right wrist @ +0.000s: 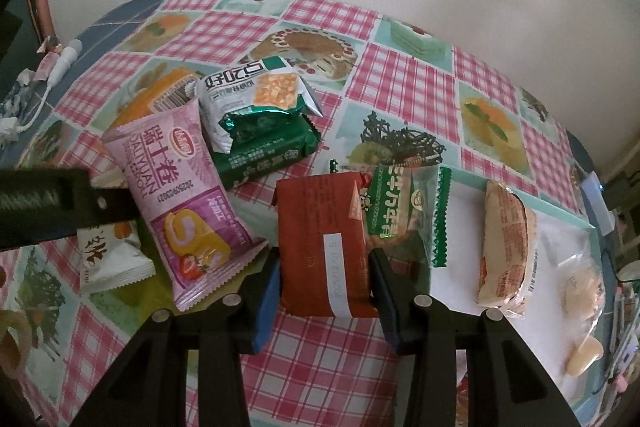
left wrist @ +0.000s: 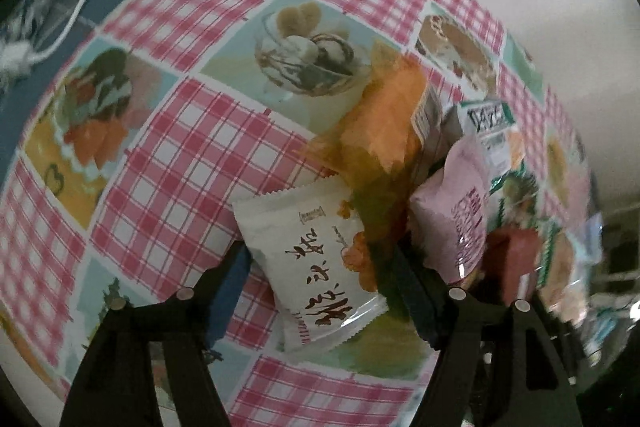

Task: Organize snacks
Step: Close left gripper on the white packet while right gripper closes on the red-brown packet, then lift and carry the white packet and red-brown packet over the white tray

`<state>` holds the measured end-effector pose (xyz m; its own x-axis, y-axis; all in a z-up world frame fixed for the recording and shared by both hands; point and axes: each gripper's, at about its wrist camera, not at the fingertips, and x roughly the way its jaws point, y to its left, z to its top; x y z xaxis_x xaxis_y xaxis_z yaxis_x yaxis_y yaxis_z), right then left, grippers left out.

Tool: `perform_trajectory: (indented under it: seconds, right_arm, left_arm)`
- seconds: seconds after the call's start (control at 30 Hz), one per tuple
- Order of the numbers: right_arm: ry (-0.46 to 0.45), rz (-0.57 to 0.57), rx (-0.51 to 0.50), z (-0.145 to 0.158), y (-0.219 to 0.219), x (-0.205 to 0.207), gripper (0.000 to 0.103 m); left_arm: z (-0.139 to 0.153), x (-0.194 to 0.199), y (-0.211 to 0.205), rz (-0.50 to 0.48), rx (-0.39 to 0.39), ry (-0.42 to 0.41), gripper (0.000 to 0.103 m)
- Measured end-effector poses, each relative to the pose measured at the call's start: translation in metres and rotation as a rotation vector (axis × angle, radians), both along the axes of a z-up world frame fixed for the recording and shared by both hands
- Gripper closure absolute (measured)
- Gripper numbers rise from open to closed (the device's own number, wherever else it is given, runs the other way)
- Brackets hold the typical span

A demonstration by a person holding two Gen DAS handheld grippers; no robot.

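My right gripper [right wrist: 325, 281] was pinching the red-brown packet [right wrist: 320, 247], a blue pad pressed against each long side, with the packet standing out ahead of the jaws over the checked tablecloth [right wrist: 320, 379]. A white strip down its face carried a printed date too faint for me to read in full.

My left gripper [left wrist: 320, 291] stood spread, with the white packet [left wrist: 308, 263] lying between the fingers; the left pad looked clear of it, and I could not tell whether the right pad touched. Brown brush-style Chinese characters ran across that wrapper.

Just left of the red-brown packet lay the pink packet [right wrist: 182, 195], marked "DALIYUAN" and "SWISS ROLL" with a picture of a sliced roll, its lower end overlapping the white one's area. Behind it sat a white-and-green packet [right wrist: 256, 99] with large Chinese lettering, resting on a dark green packet [right wrist: 268, 155]. An orange packet [right wrist: 160, 95] lay further left.

To the right, touching the red-brown packet, was a clear green-edged packet [right wrist: 404, 211] on a white tray [right wrist: 560, 239], with a beige packet [right wrist: 506, 247] beside it.
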<state>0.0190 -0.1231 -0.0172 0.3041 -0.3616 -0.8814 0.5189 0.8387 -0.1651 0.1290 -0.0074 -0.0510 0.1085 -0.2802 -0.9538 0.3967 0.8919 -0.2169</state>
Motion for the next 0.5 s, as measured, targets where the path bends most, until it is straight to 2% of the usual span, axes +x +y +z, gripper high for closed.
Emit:
perform_trajectory:
  seconds: [0.13, 0.23, 0.27, 0.5]
  right_arm:
    - [-0.006, -0.008, 0.011, 0.000, -0.001, -0.001, 0.058]
    - [-0.007, -0.018, 0.015, 0.000, -0.002, -0.002, 0.058]
    - [-0.007, -0.022, 0.017, 0.000, -0.003, -0.001, 0.058]
    - [-0.019, -0.049, 0.025, 0.007, -0.005, -0.003, 0.060]
  left_arm:
    - [-0.003, -0.006, -0.007, -0.052, 0.092, -0.063, 0.029]
    - [-0.005, -0.009, -0.015, -0.070, 0.124, -0.083, 0.030]
    - [-0.005, -0.010, -0.016, -0.069, 0.126, -0.086, 0.034]
    - [0.001, -0.006, -0.005, -0.029, 0.069, -0.061, 0.036]
